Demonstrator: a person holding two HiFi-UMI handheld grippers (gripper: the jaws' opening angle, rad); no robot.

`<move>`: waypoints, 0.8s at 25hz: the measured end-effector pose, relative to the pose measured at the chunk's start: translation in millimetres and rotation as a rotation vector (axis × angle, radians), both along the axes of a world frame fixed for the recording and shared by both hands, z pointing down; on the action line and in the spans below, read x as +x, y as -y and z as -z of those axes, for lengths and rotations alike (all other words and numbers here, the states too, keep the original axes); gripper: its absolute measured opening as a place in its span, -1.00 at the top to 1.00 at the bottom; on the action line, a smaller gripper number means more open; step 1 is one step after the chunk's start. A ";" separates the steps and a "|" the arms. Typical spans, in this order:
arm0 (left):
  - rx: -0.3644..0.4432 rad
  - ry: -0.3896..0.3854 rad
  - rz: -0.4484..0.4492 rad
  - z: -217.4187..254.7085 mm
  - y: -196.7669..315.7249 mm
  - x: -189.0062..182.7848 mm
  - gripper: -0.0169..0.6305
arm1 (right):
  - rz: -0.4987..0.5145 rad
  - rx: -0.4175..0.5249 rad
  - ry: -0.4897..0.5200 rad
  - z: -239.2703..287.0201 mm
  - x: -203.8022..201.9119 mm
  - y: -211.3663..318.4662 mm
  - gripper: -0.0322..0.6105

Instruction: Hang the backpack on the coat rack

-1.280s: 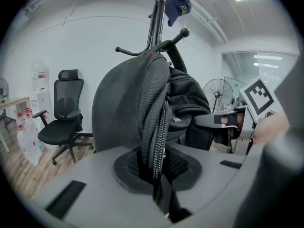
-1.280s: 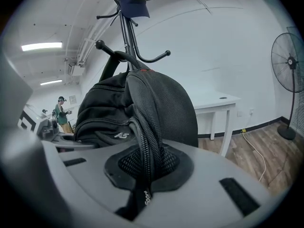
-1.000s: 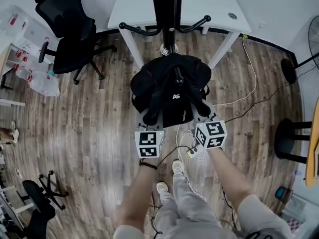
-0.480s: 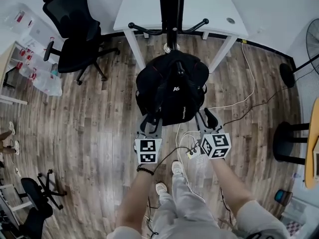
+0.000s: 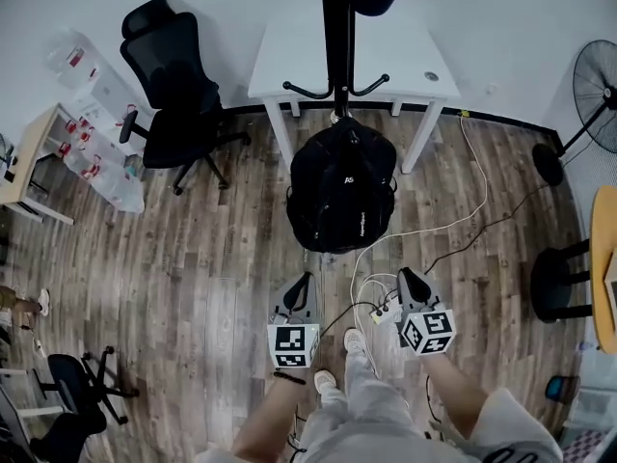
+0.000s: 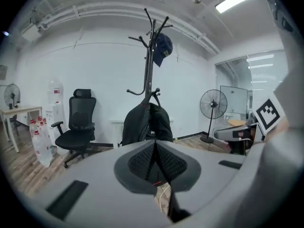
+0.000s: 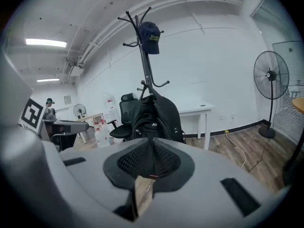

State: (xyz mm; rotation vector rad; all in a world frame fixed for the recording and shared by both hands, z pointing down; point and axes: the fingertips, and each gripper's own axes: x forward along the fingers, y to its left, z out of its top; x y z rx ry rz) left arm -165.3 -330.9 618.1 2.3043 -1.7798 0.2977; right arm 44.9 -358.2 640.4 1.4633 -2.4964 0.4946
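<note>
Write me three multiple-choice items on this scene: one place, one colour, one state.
1. Where is the cap?
A. on the desk
B. high on the coat rack
C. on the office chair

2. What colour is the backpack?
A. red
B. white
C. black

3. The backpack is:
A. hanging from the coat rack
B. lying flat on the floor
C. lying on the desk

Answers: 1 B, it sits on an upper hook; 2 C, its whole shell is black; 3 A, its top hangs at the lower hooks.
</note>
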 end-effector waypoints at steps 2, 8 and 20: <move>0.030 -0.012 -0.016 20.4 -31.9 1.1 0.92 | 0.005 0.018 0.006 19.6 -1.8 -38.0 0.78; 0.096 -0.066 -0.061 59.2 -133.9 4.4 0.92 | -0.005 0.090 0.013 73.4 1.7 -153.4 0.78; 0.135 -0.058 -0.075 87.1 -259.0 -0.1 0.92 | -0.039 0.125 0.080 132.8 31.0 -285.4 0.78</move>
